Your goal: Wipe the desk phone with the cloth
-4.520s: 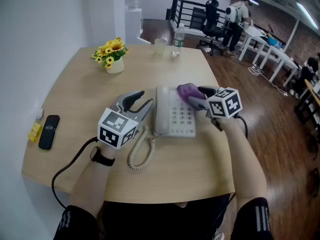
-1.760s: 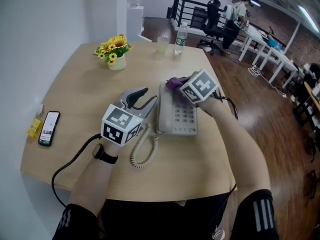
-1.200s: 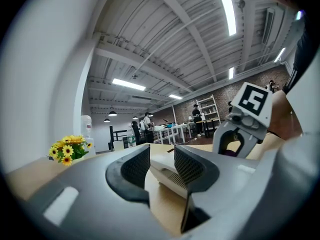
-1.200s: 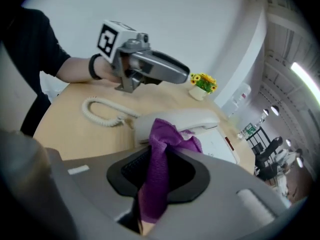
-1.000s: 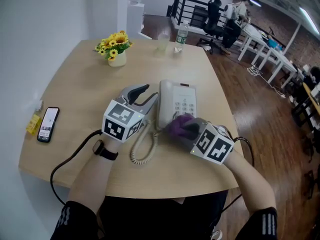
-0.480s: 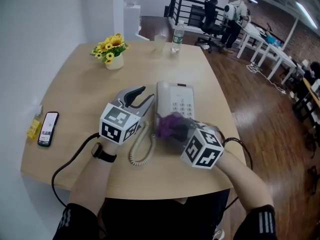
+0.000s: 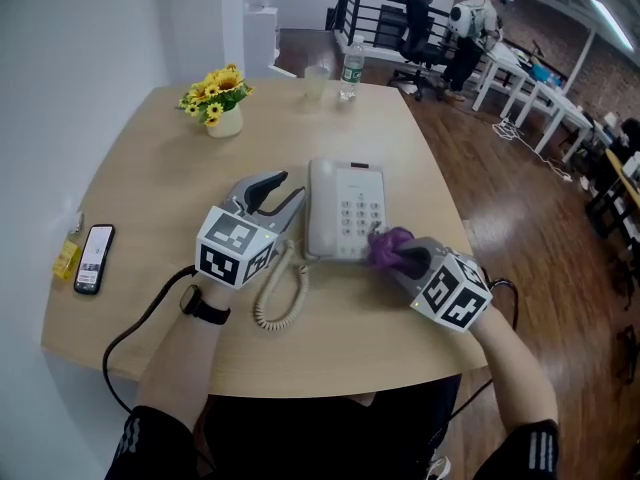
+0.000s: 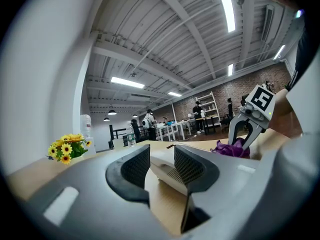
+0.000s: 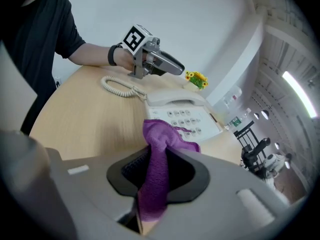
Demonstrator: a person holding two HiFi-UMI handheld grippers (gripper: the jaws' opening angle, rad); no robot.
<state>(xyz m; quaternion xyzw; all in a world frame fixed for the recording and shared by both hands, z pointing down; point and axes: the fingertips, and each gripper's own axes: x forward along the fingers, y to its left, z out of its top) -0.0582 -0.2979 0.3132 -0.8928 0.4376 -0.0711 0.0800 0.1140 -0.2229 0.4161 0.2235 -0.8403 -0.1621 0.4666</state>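
Your right gripper [image 9: 157,166] is clamped shut on the purple cloth [image 7: 388,246], whose free end lies against the desk phone [image 7: 345,208] at its near right corner, just ahead of the jaws. Your left gripper [image 8: 159,160] stands open, gripping nothing, beside the phone's left edge.

Grey left gripper [image 7: 287,190] and right gripper [image 7: 388,251] bear black-and-white marker cubes [image 7: 232,249] (black sleeves [image 7: 150,444]).
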